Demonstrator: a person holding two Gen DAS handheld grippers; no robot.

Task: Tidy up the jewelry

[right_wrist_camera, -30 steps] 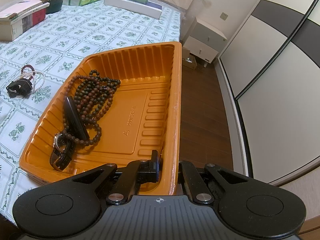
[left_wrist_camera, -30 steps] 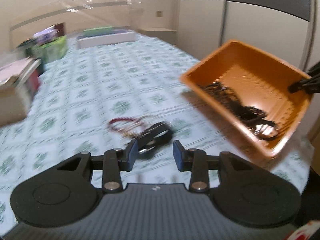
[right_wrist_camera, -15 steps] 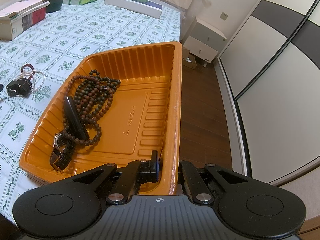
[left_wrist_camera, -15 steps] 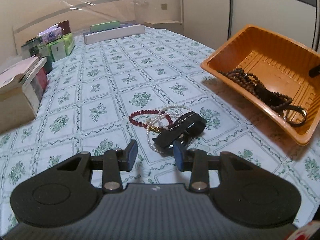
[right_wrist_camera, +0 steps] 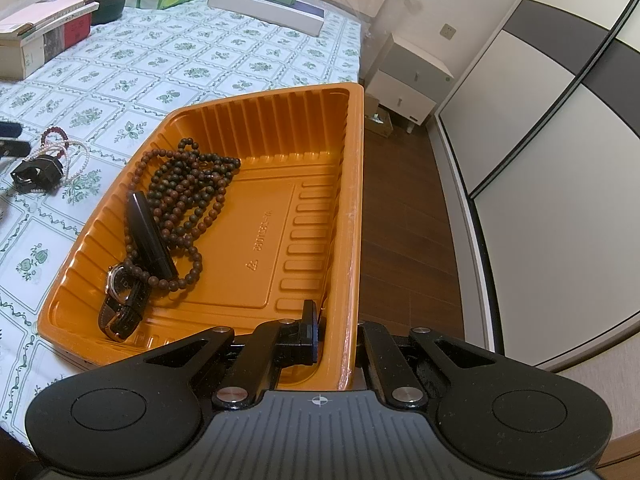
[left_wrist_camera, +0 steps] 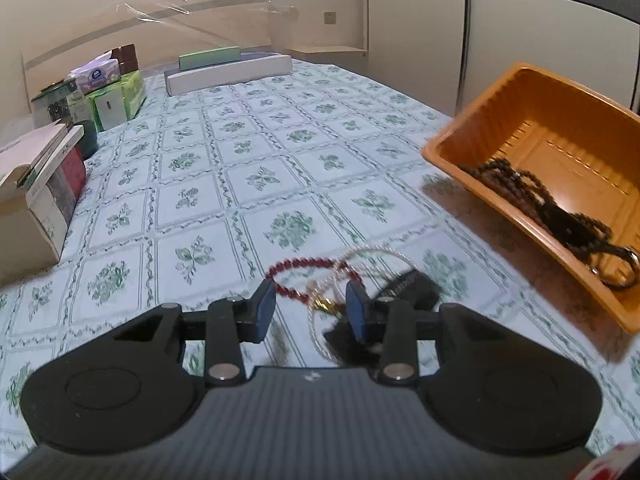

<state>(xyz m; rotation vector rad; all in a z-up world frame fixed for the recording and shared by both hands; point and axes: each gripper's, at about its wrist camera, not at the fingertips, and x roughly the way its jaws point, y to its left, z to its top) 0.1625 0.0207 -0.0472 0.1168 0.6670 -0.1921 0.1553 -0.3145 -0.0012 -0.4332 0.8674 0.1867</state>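
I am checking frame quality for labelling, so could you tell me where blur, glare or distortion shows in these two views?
Left wrist view: the black band beside the left tool is smeared by motion, the red bead bracelet is a little soft, and the far boxes are sharper. Right wrist view: crisp, with the brown beads clear in the orange tray, and fisheye bends the wardrobe edges.
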